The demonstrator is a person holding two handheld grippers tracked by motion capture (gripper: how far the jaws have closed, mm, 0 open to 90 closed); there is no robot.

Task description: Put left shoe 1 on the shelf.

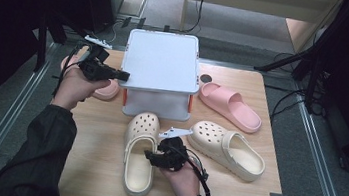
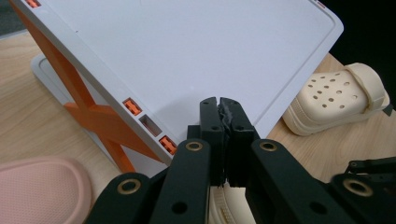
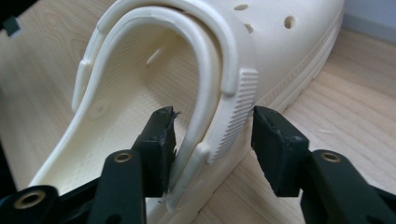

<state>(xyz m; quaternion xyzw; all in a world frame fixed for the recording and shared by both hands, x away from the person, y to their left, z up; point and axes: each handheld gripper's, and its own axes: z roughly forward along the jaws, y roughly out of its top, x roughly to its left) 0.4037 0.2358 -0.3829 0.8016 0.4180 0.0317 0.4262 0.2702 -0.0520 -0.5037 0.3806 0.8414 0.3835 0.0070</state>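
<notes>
High view, table: a light wooden table [image 1: 98,169] carries a grey folding shelf, two cream clogs and two pink slides.
Right gripper [image 1: 151,156]: held low at the near middle of the table, at the right rim of the left cream clog [image 1: 140,149].
Right gripper, jaws: apart, straddling the clog's side wall; in the right gripper view one jaw sits inside the shoe and touches the rim and strap, the other stands outside with a gap to the ribbed strap end.
Right gripper view, clog [image 3: 196,79]: lies flat on the wood, its heel strap folded forward over the opening, its perforated toe pointing away.
Left gripper [image 1: 124,75]: raised at the far left of the table, its tip at the left edge of the grey shelf [image 1: 163,61].
Left gripper, jaws: pressed together, with nothing between them.
Left gripper view, shelf [image 2: 201,60]: a pale grey top with orange cross braces and orange clips along the edge, right beneath the jaw tips.
Second cream clog [image 1: 226,149]: lies just right of the held one, apart from it, toe toward the shelf.
Pink slide, right [image 1: 230,106]: lies right of the shelf, beyond the second clog.
Pink slide, left [image 1: 106,89]: lies left of the shelf, partly hidden under the left hand.
</notes>
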